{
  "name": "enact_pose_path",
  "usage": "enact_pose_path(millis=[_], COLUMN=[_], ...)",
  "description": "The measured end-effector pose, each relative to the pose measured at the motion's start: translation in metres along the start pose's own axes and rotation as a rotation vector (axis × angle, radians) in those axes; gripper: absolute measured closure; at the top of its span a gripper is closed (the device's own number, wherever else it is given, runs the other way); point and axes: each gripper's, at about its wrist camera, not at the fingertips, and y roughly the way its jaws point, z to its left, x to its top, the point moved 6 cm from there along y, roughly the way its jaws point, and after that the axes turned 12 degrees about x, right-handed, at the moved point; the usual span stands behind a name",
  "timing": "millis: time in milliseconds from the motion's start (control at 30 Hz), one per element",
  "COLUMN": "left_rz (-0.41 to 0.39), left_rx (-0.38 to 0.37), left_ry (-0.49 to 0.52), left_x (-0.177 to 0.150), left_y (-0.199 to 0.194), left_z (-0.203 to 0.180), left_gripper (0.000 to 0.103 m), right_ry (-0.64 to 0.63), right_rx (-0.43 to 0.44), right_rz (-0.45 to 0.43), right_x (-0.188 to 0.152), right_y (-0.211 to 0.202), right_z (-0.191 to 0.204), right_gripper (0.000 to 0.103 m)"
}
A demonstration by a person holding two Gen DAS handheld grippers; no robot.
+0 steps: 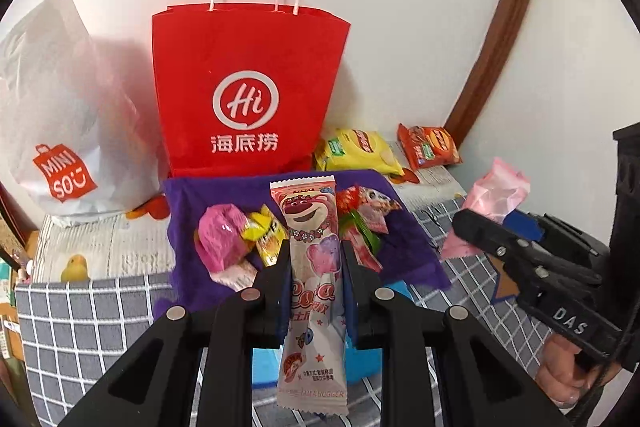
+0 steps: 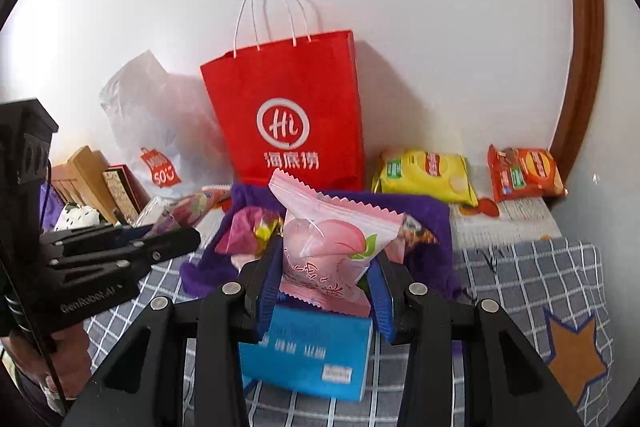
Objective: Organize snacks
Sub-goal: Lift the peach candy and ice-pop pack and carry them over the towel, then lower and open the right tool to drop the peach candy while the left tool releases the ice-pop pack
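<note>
**Two grippers, each holding one snack above the purple cloth**

The left gripper (image 1: 314, 259) points forward and downward, at the lower middle of its frame. Its jaws are closed on a long bear-printed snack packet (image 1: 312, 267), which stands nearly upright between them. The right gripper (image 2: 326, 267) points the same way and clamps a pink peach snack packet (image 2: 332, 247), tilted, above a blue box (image 2: 308, 355). A hand (image 1: 560, 379) shows at the lower right of the left view, under the other gripper.

Behind, one red paper bag (image 1: 248, 87) stands upright against the wall, one white bag (image 1: 52, 115) at its left. Two chip bags lie at the right: one yellow chip bag (image 1: 358, 151) and one orange chip bag (image 1: 430, 145). Several small sweets lie on one purple cloth (image 1: 404, 243).
</note>
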Motion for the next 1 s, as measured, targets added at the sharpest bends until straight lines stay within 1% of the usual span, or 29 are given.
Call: enact_pose_path(millis=[67, 133, 233, 433, 500, 633, 733, 767, 833, 1000], left_rz=[0.005, 0.009, 0.002, 0.003, 0.009, 0.042, 0.087, 0.091, 0.1, 0.132], left_rx=[0.008, 0.034, 0.025, 0.037, 0.043, 0.054, 0.082, 0.086, 0.084, 0.063], left_ry=[-0.002, -0.001, -0.011, -0.051, -0.056, -0.066, -0.074, -0.081, -0.09, -0.089], left_x=[0.007, 0.016, 0.027, 0.046, 0.047, 0.04, 0.036, 0.035, 0.033, 0.025], left_y=[0.006, 0.013, 0.022, 0.044, 0.053, 0.076, 0.099, 0.103, 0.107, 0.119], left_z=[0.002, 0.006, 0.012, 0.028, 0.031, 0.042, 0.053, 0.056, 0.059, 0.056], left_gripper=[0.083, 0.083, 0.083, 0.083, 0.083, 0.083, 0.083, 0.083, 0.083, 0.083], right_ry=[-0.004, -0.004, 0.011, 0.006, 0.01, 0.026, 0.041, 0.027, 0.017, 0.041], right_rx=[0.005, 0.016, 0.062, 0.059, 0.065, 0.066, 0.044, 0.03, 0.027, 0.017], right_rz=[-0.008, -0.011, 0.0, 0.006, 0.018, 0.075, 0.129, 0.131, 0.14, 0.175], right_x=[0.011, 0.023, 0.035, 0.048, 0.047, 0.034, 0.025, 0.025, 0.023, 0.016], right_y=[0.006, 0.014, 0.028, 0.054, 0.065, 0.094, 0.113, 0.116, 0.119, 0.126], right_z=[0.0, -0.001, -0.002, -0.007, -0.011, -0.026, -0.038, -0.042, -0.047, -0.066], right_gripper=[0.062, 0.062, 0.062, 0.062, 0.062, 0.062, 0.062, 0.062, 0.062, 0.062])
